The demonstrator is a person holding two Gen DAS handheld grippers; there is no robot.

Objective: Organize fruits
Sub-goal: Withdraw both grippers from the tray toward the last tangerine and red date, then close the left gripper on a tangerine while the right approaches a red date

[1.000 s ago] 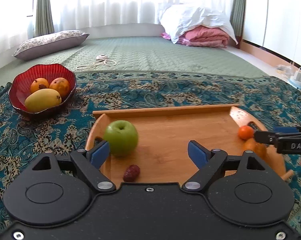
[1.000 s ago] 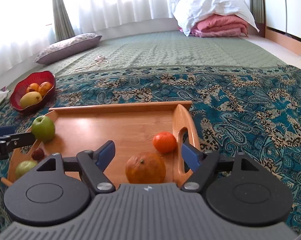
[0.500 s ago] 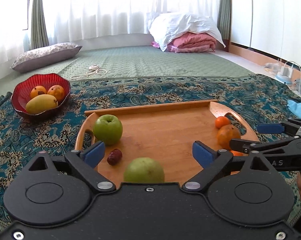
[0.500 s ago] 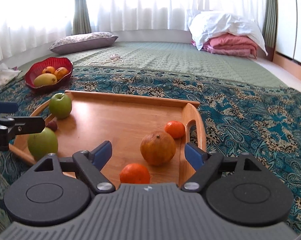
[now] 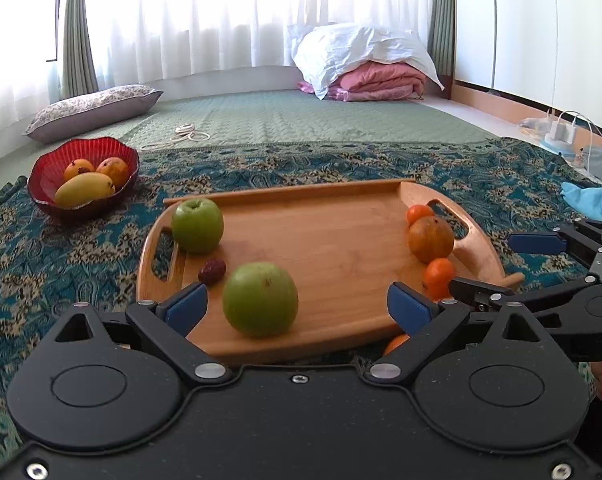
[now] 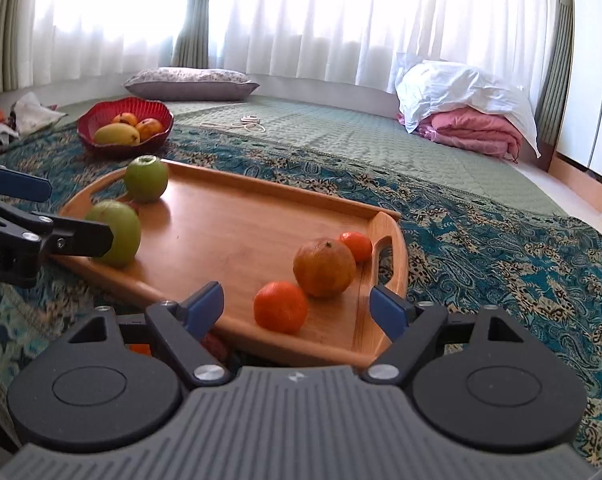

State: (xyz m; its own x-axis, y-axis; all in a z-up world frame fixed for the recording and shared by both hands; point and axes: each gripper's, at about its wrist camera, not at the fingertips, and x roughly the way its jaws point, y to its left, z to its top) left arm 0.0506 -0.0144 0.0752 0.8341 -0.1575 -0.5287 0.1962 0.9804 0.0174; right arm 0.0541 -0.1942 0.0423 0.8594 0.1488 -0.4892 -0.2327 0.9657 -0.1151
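Observation:
A wooden tray (image 5: 341, 248) lies on the patterned cloth. On it are a far green apple (image 5: 197, 225), a dark date (image 5: 212, 271), a near green apple (image 5: 260, 300), a big orange (image 5: 431, 239) and two small oranges (image 5: 439, 276). My left gripper (image 5: 297, 308) is at the tray's near edge, its jaws opening. The near apple sits between the fingertips, untouched. My right gripper (image 6: 297, 307) is open over the tray's right end, with a small orange (image 6: 280, 306) between its fingers, untouched. Each gripper shows in the other's view: right gripper (image 5: 481, 262), left gripper (image 6: 81, 214).
A red bowl (image 5: 35, 194) with a mango and two orange fruits stands back left on the cloth. An orange fruit (image 5: 397, 342) and a dark one (image 6: 215, 346) lie in front of the tray. Pillow (image 5: 93, 110), folded bedding (image 5: 373, 76) and a cord (image 5: 187, 134) lie behind.
Both grippers drew back from the tray, so the near green apple and a second small orange came into view. The left jaws spread wider. The right view turned toward the tray's left.

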